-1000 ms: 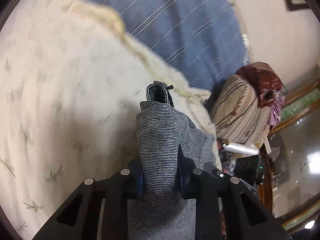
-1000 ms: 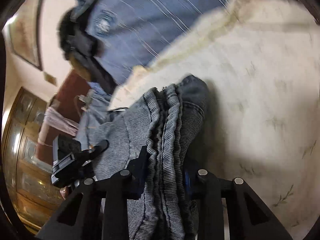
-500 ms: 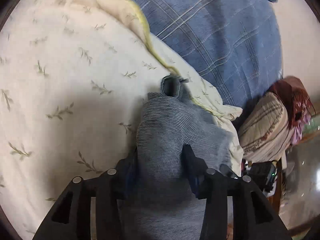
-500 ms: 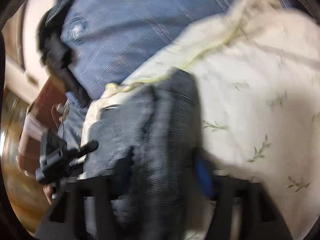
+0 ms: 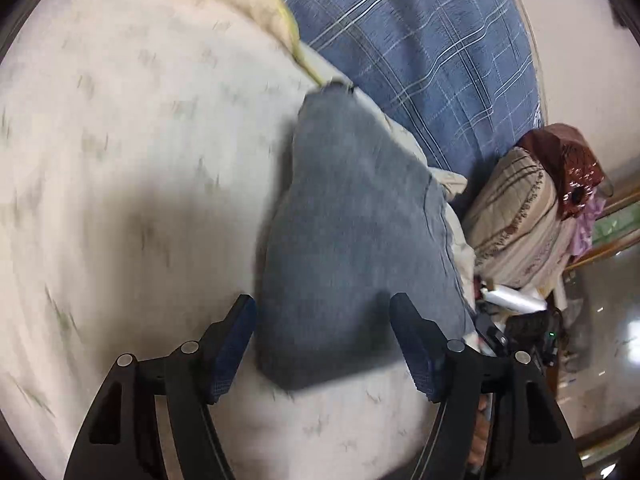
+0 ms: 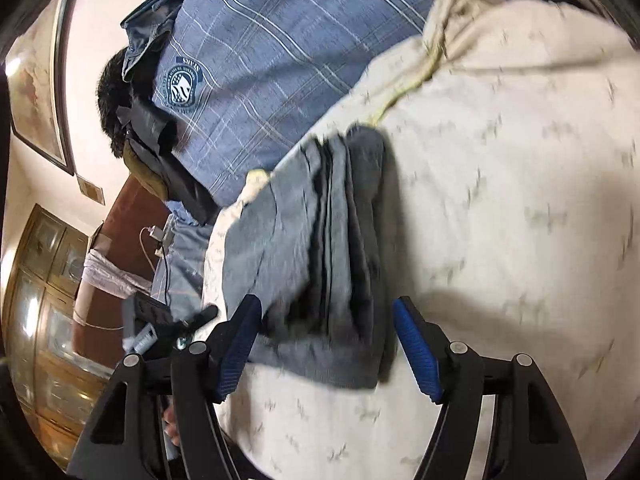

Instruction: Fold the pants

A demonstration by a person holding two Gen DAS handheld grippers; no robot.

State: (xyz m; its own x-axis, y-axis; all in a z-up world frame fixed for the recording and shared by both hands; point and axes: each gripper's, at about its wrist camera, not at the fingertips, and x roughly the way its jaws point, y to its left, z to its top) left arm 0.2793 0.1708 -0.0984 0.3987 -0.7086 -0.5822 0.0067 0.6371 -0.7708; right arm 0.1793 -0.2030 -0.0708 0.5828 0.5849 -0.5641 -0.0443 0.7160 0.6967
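Your left gripper (image 5: 322, 340) hangs with its jaws spread wide and nothing between them; your right gripper (image 6: 326, 340) is the same — parted, empty, just above the cloth; the pants (image 5: 356, 240) lie as a compact stacked bundle on the cream bedspread (image 5: 140, 160), near its edge beside the blue plaid cover (image 5: 420, 40); the folding looks essentially done — at most you'd square the layers showing along one side.
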